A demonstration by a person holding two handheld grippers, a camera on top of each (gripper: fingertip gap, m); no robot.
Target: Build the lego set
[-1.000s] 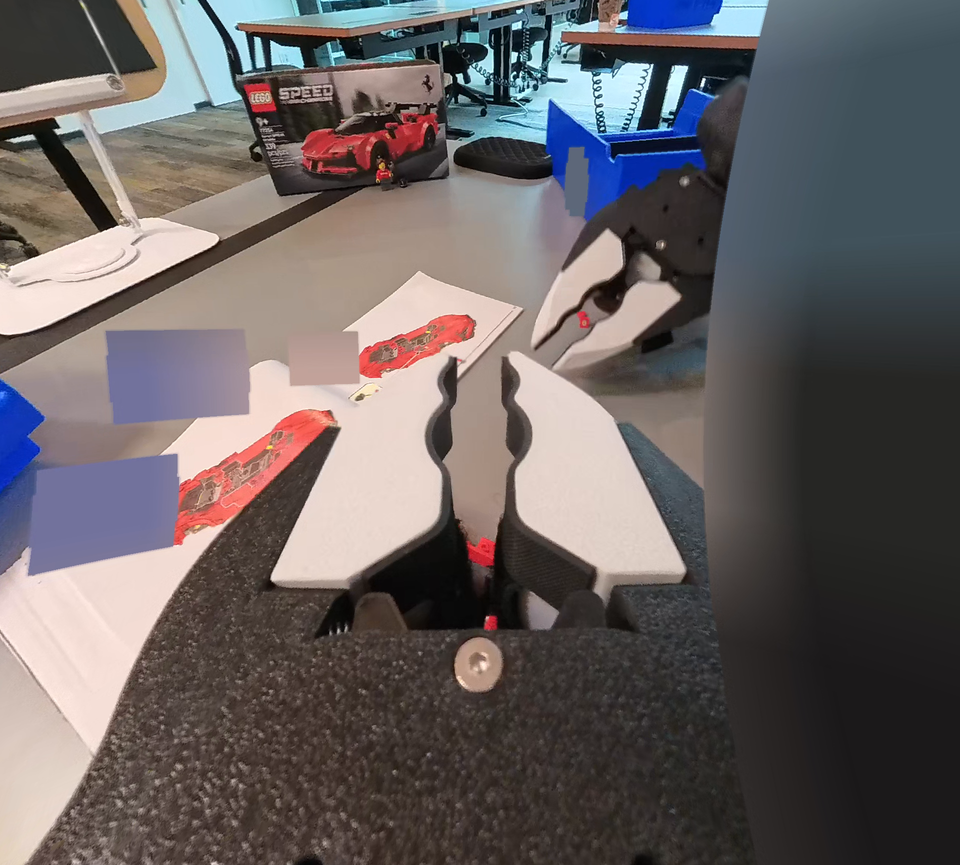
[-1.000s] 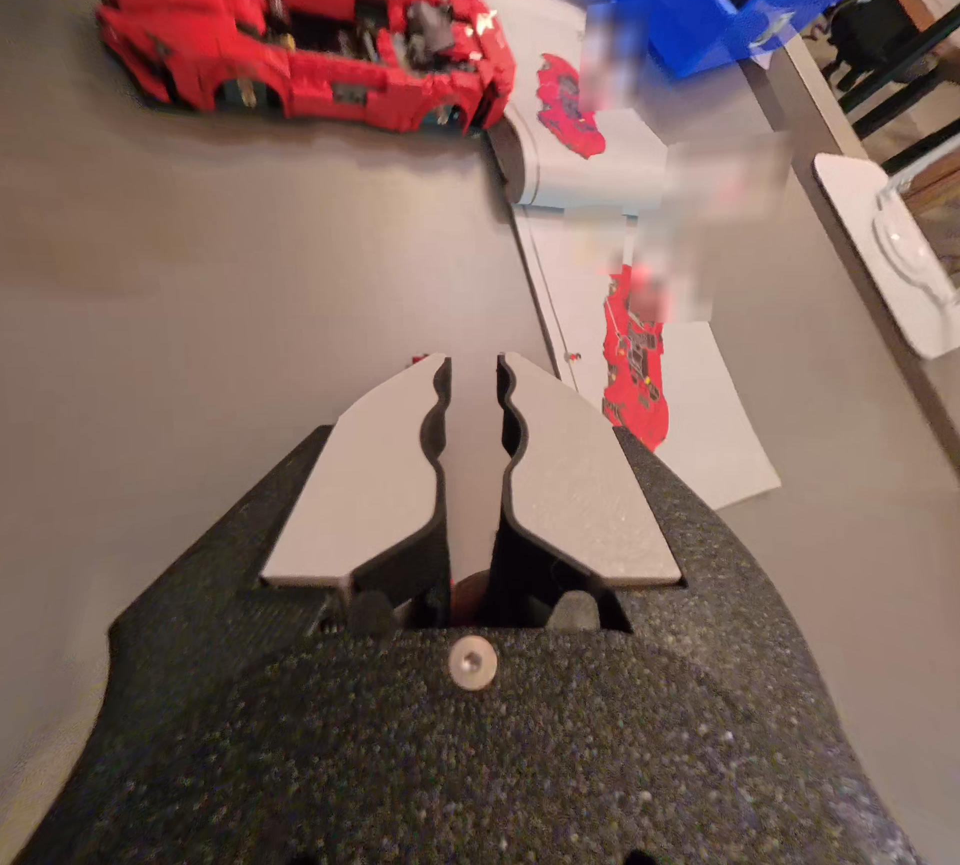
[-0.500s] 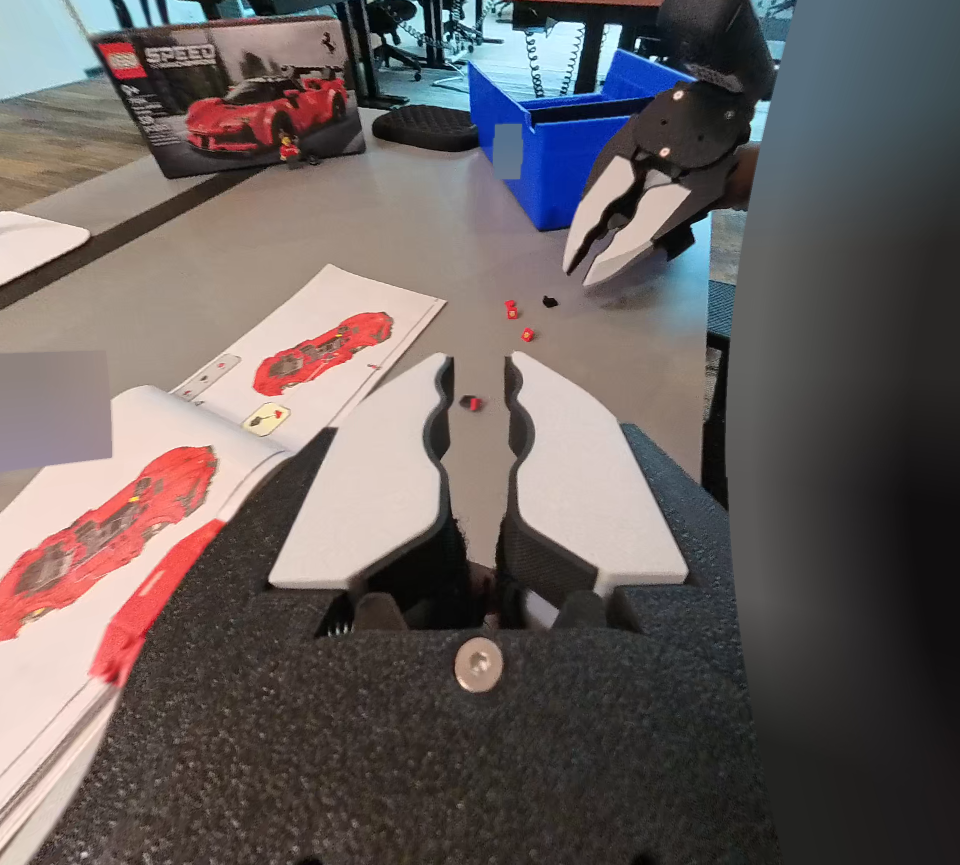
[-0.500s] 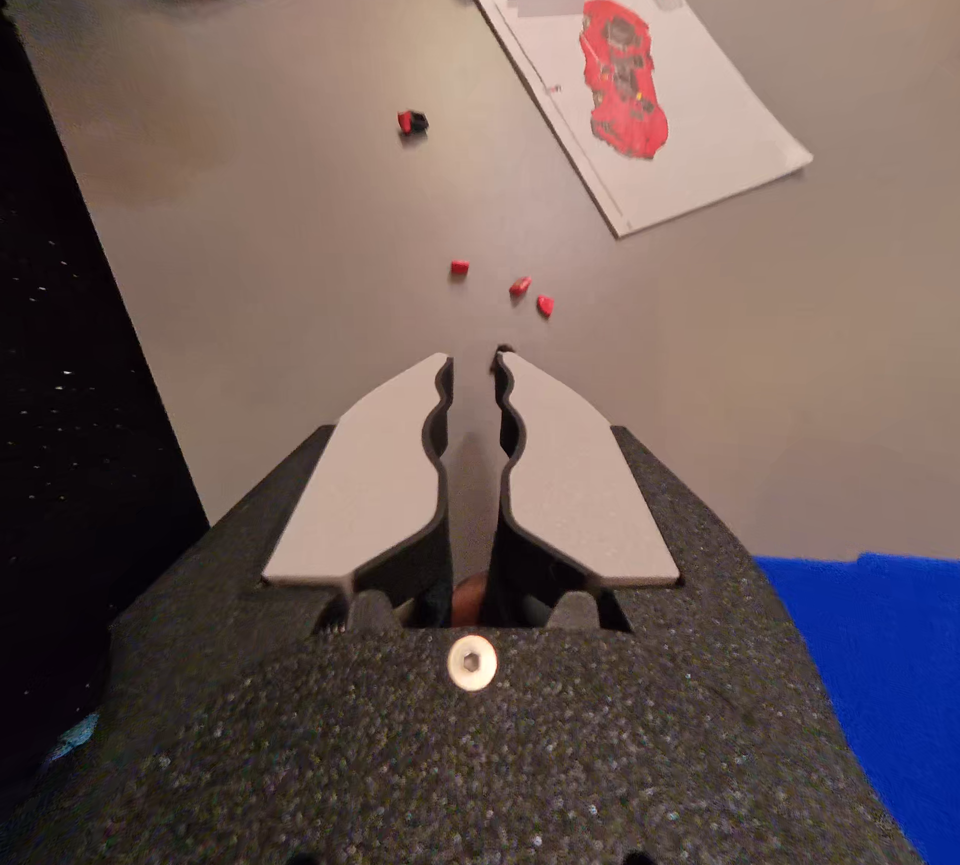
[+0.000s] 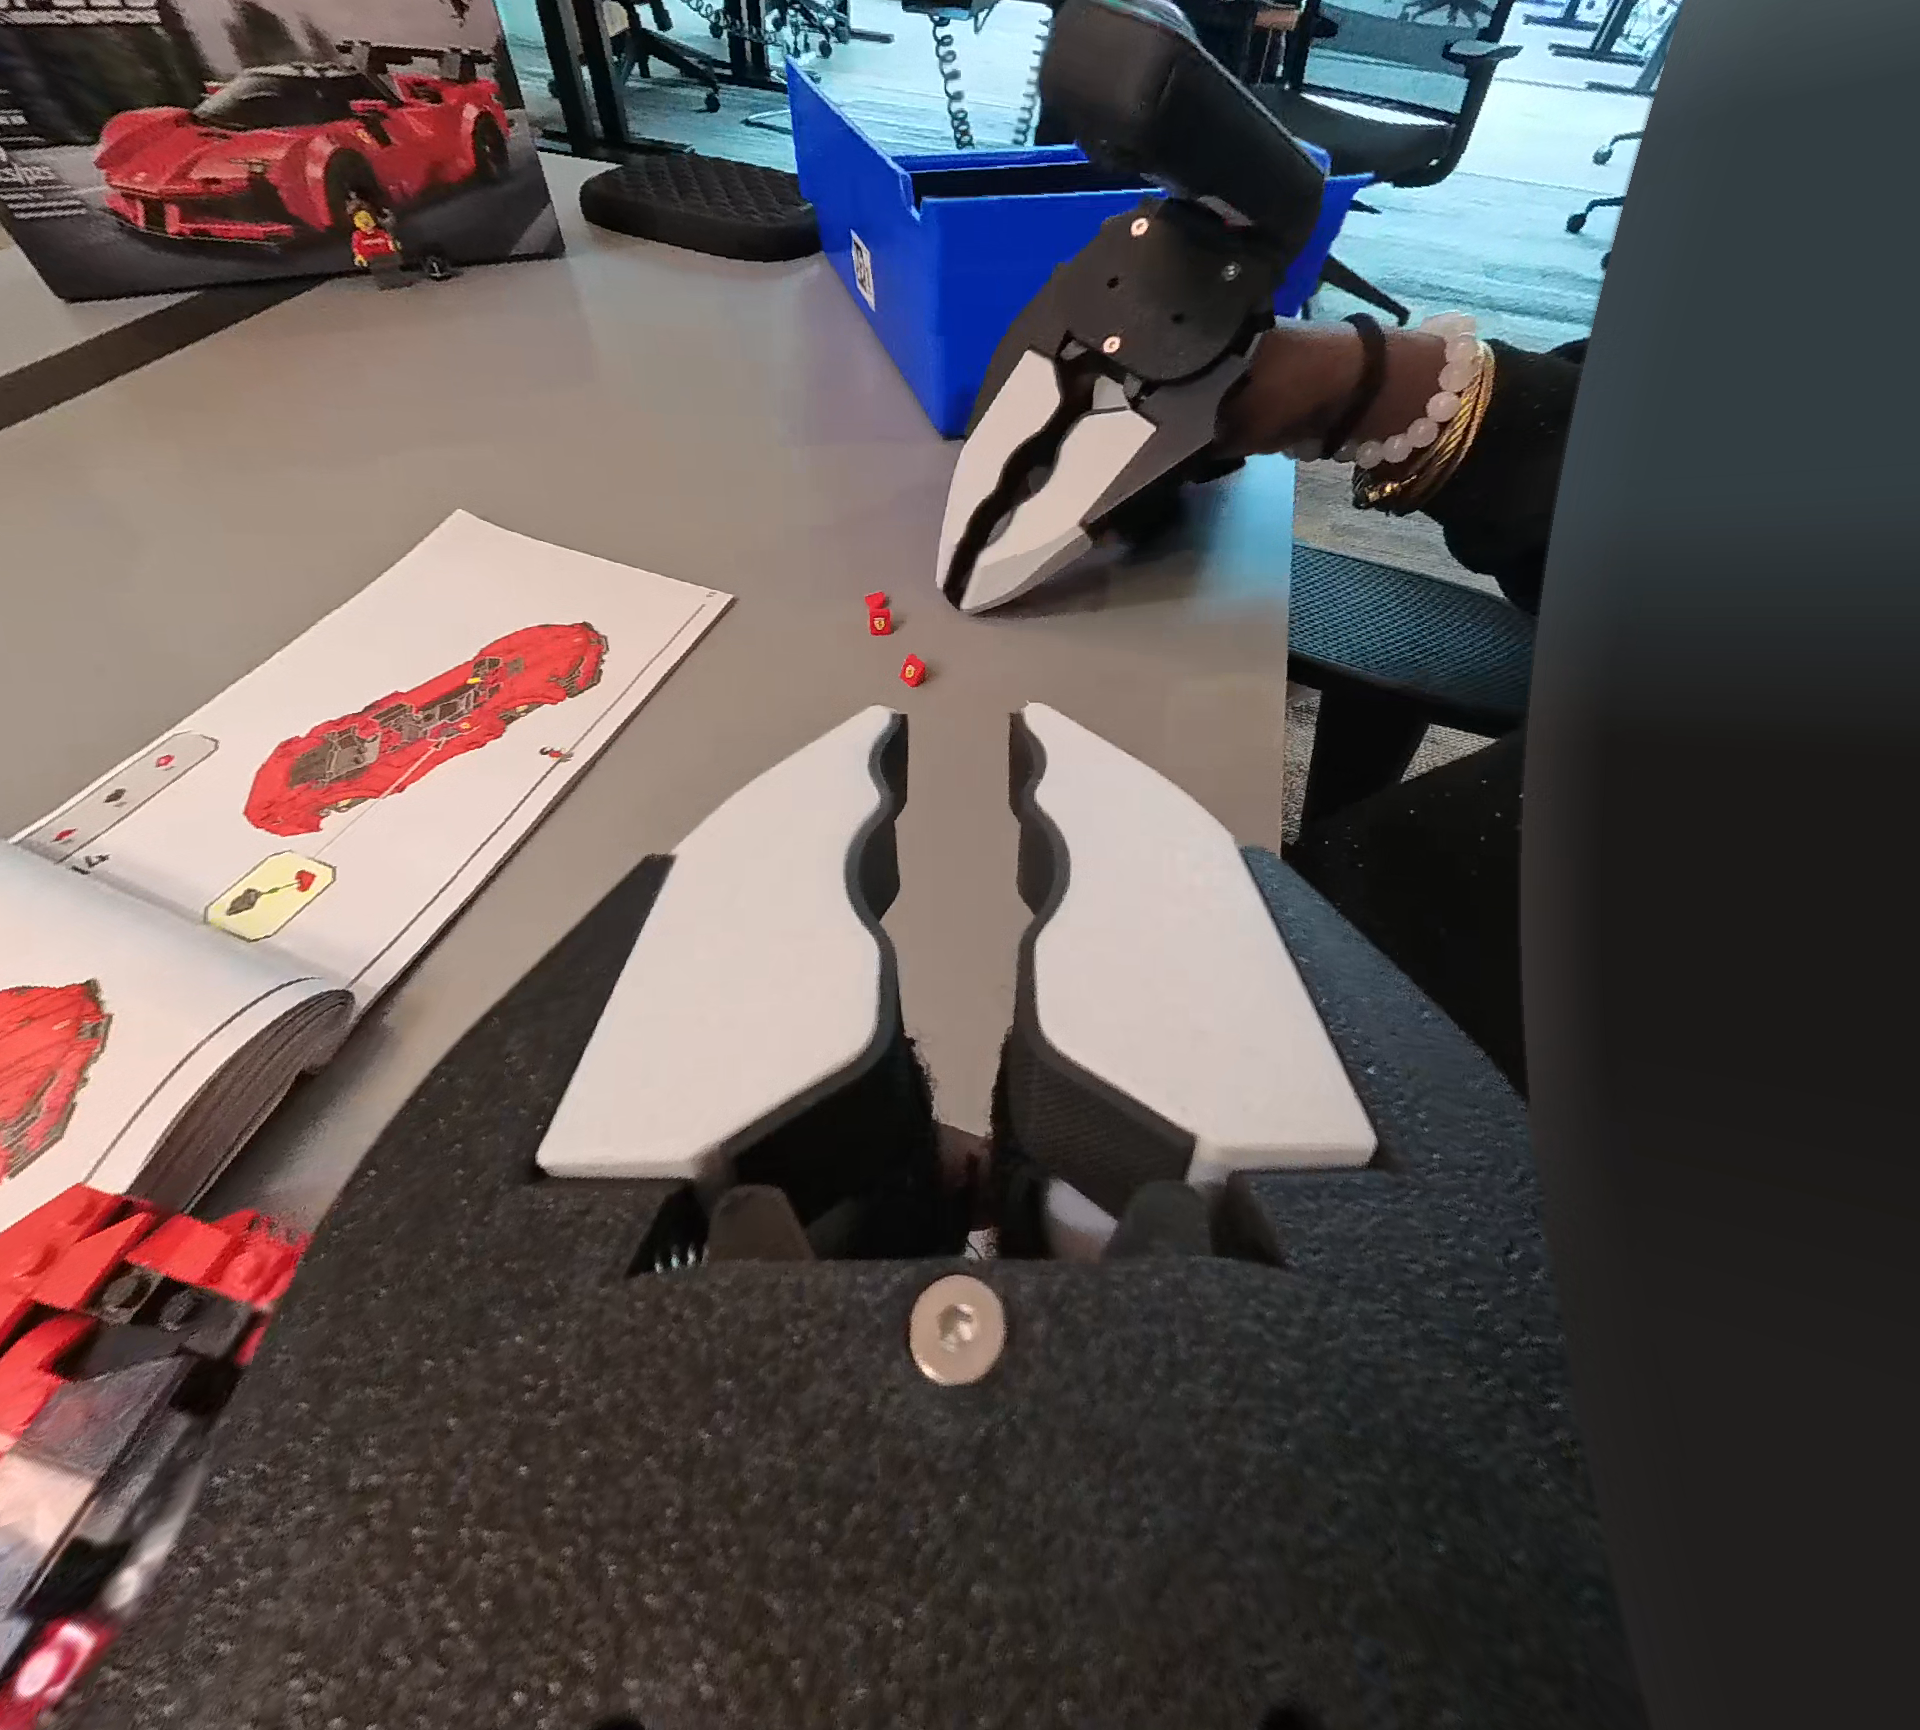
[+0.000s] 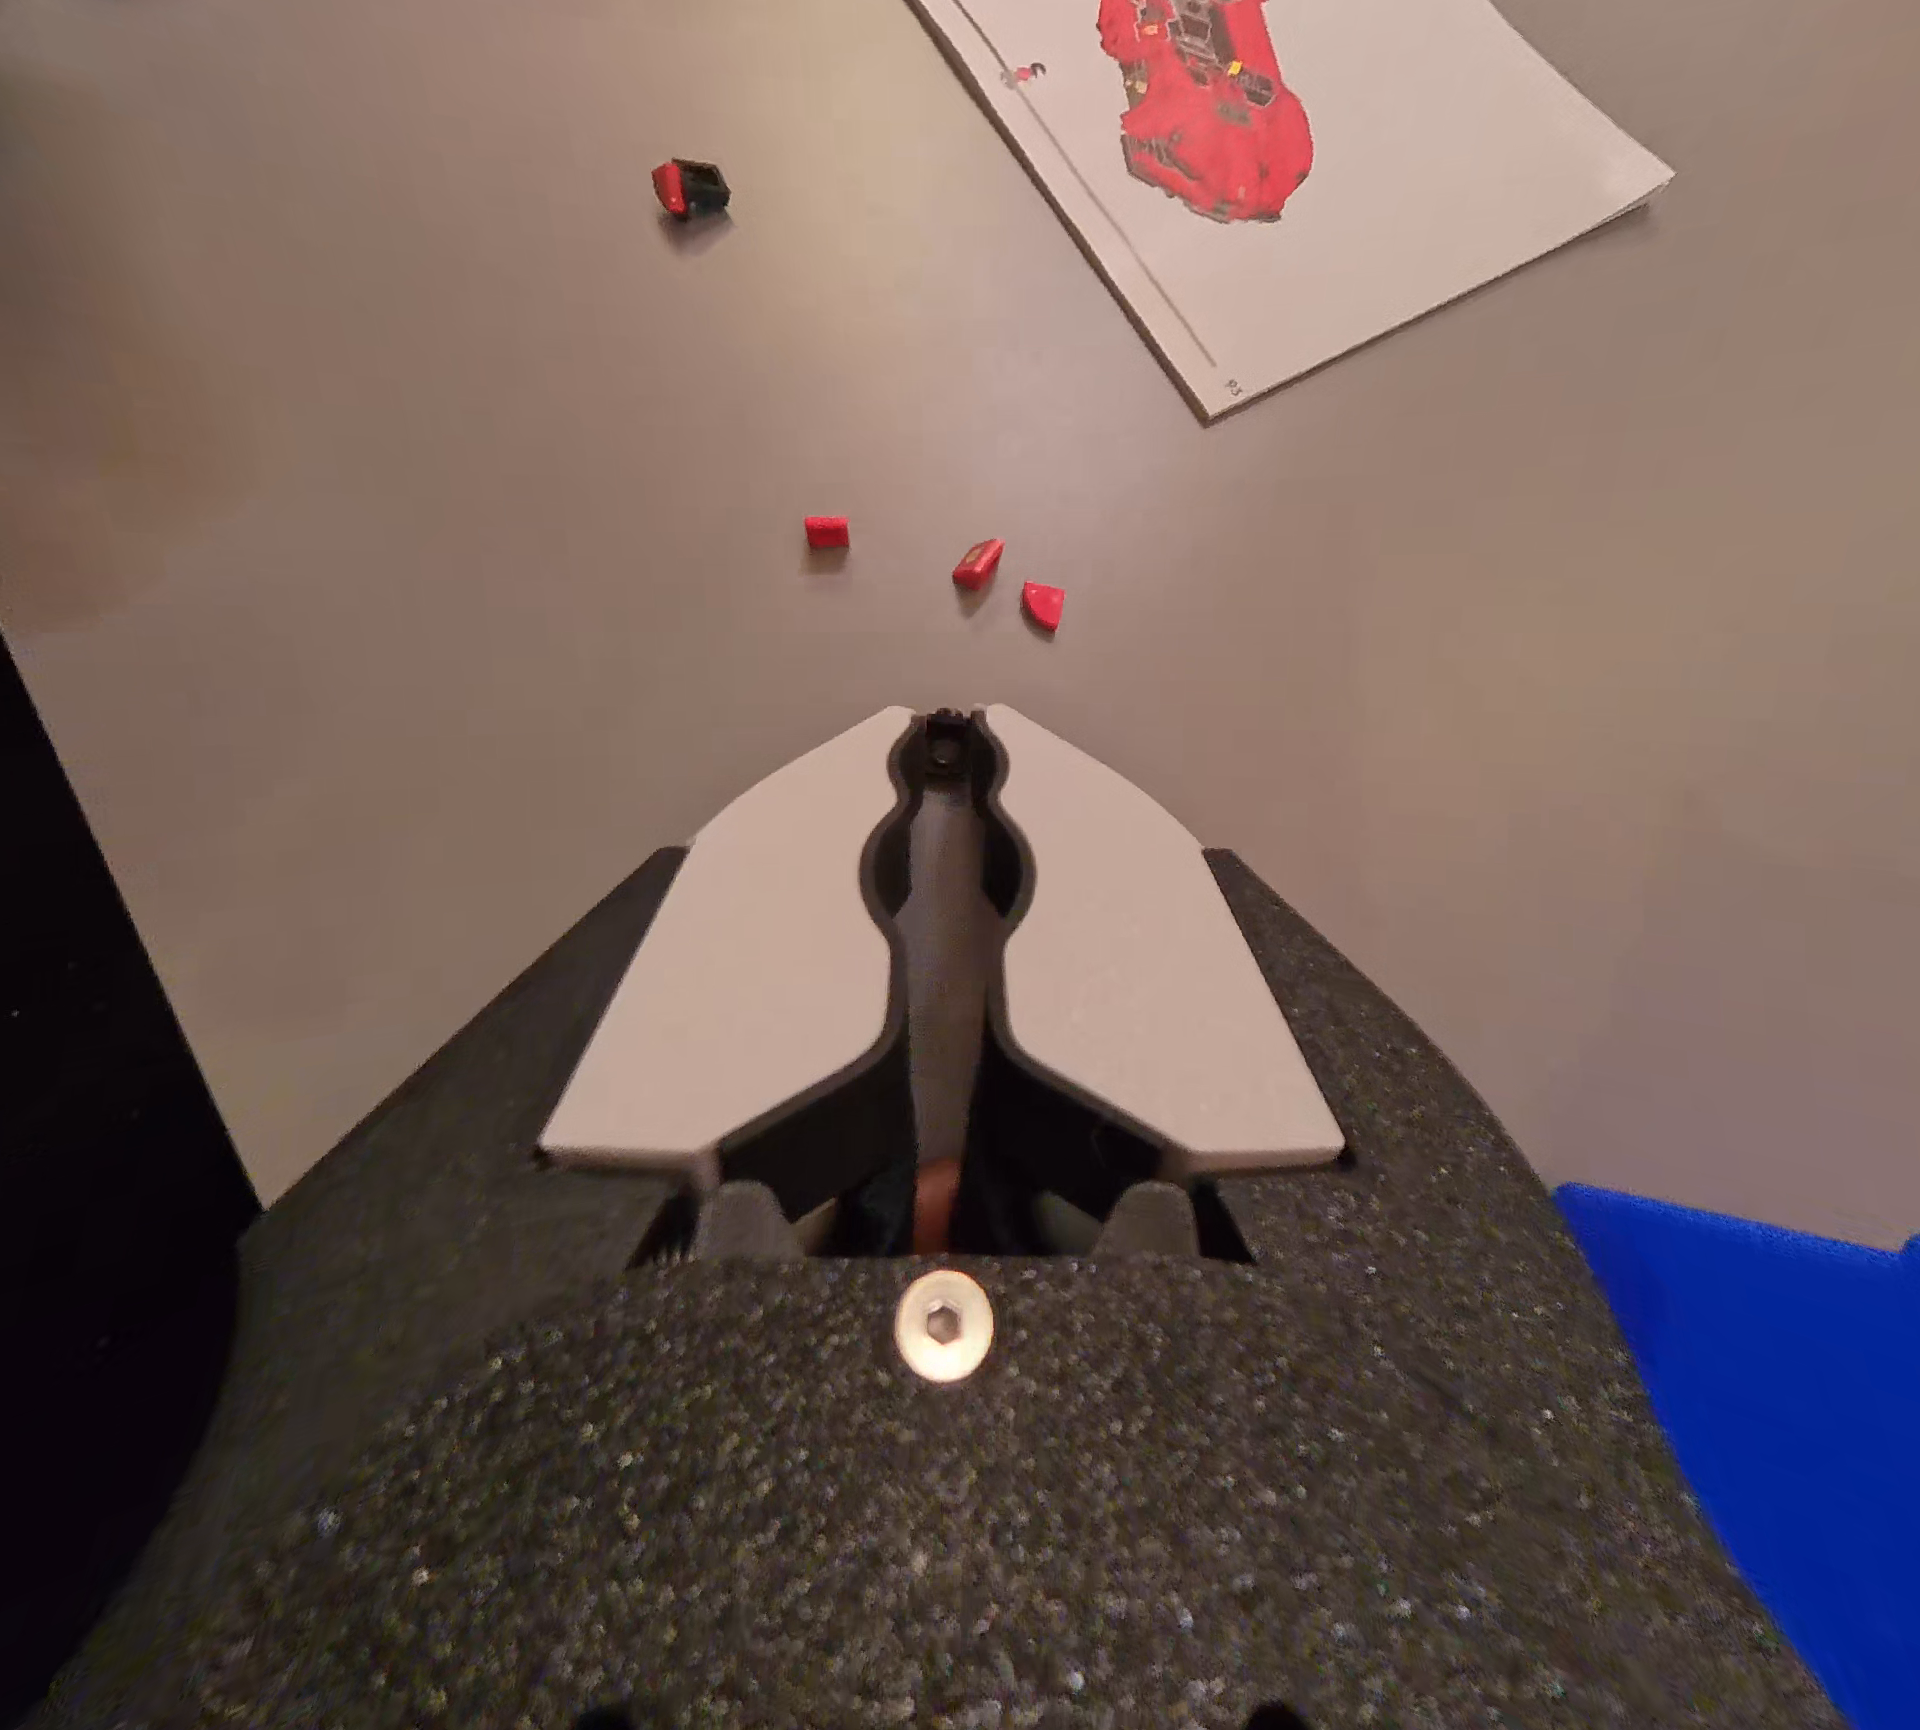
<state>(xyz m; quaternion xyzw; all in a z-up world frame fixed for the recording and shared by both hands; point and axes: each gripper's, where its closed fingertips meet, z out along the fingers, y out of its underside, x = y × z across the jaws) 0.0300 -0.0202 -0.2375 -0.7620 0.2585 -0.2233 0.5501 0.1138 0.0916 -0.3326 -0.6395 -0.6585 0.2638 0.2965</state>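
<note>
My right gripper [image 6: 943, 722] is shut on a small black lego piece [image 6: 943, 750] at its fingertips, low on the grey table [image 6: 416, 433]. It also shows in the left wrist view [image 5: 961, 594], tips down on the table. Three small red pieces [image 6: 826, 531] [image 6: 978, 562] [image 6: 1042, 605] lie just ahead of it. A red-and-black piece [image 6: 691, 186] lies farther off. My left gripper [image 5: 956, 724] is open and empty, just short of the red pieces [image 5: 912, 670]. The red lego car [image 5: 83, 1317] sits at the lower left of the left wrist view.
The open instruction booklet [image 5: 416, 745] lies left of the pieces. A blue bin [image 5: 935, 278] stands behind the right gripper, near the table's right edge. The lego set box [image 5: 260, 101] stands at the back left. A black pad [image 5: 696, 205] lies beside the box. Tip to tip, the grippers are about 15 cm apart. The red lego car [image 5: 83, 1317] is about 15 cm from my left fingertips.
My right gripper has come down and closed on the small black piece. My left gripper has shifted, so the red-and-black piece no longer shows between its fingers.
</note>
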